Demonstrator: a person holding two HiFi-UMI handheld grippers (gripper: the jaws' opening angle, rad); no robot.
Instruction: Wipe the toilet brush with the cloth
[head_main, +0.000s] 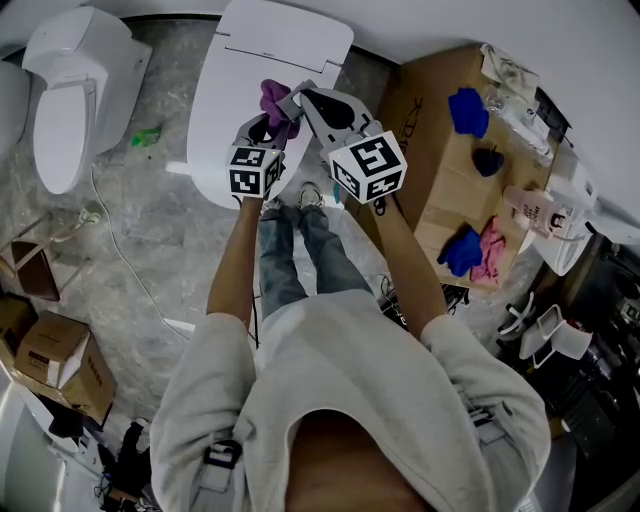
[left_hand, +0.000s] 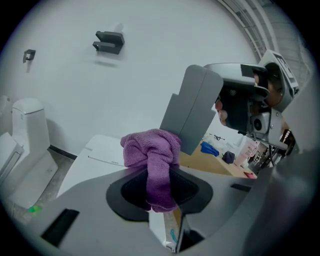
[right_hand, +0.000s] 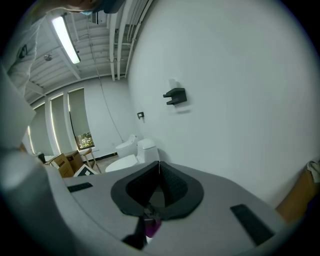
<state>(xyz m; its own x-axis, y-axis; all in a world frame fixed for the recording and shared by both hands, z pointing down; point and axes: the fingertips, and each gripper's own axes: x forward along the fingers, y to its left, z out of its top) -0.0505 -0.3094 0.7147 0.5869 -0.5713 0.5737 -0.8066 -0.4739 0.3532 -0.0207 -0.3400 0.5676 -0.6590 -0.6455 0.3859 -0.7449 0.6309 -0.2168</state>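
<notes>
Left gripper (left_hand: 160, 174) is clamping a bunched purple terry cloth (left_hand: 152, 150) above the white closed toilet (head_main: 262, 60); right gripper (right_hand: 159, 176), jaws closed together, is hovering alongside.

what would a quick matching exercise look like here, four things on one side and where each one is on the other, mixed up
1 purple cloth
2 blue cloth
3 green scrap
4 black bracket

a on the wall
b on the floor
c in the jaws of the left gripper
d on the cardboard box

Pairs: 1-c, 2-d, 3-b, 4-a
</notes>
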